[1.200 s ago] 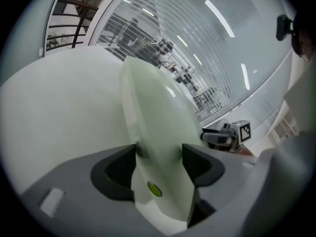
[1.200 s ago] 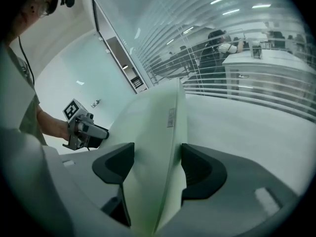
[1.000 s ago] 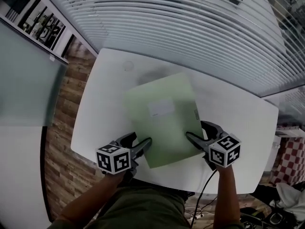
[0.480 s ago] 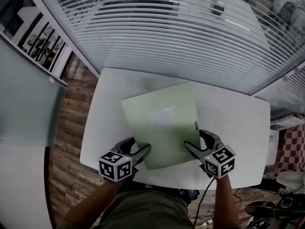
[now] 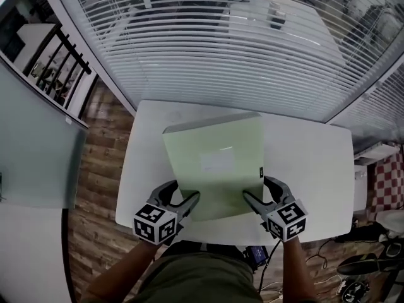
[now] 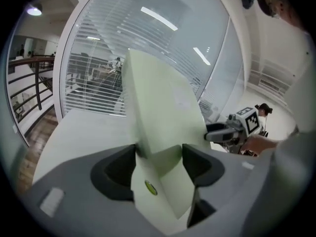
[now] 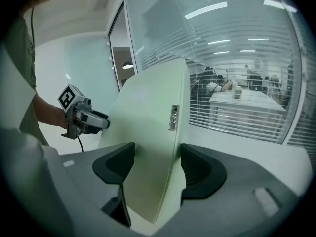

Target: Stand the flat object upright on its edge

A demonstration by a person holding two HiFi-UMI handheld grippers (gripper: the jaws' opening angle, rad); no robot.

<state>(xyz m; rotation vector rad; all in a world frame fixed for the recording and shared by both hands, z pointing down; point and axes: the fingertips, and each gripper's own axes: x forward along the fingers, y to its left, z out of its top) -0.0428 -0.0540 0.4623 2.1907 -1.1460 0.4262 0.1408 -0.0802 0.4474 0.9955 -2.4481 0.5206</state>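
A pale green flat folder (image 5: 218, 144) with a white label (image 5: 216, 163) is tilted up off the white table (image 5: 315, 163), its far edge raised. My left gripper (image 5: 188, 192) is shut on its near left corner and my right gripper (image 5: 255, 188) on its near right edge. In the left gripper view the folder (image 6: 163, 102) rises steeply from between the jaws (image 6: 159, 157), with the right gripper (image 6: 232, 130) beyond. In the right gripper view the folder (image 7: 148, 117) stands nearly on edge between the jaws (image 7: 157, 162), and the left gripper (image 7: 81, 117) holds its far side.
A glass wall with white blinds (image 5: 208, 49) runs along the table's far edge. Wood floor (image 5: 95, 144) lies left of the table. A railing (image 5: 60, 62) stands at the upper left. Cables (image 5: 328, 257) lie on the floor at the lower right.
The folder's far edge has lifted from lying flat on the table to a steep tilt. Both grippers keep their hold on its near edge and have shifted little.
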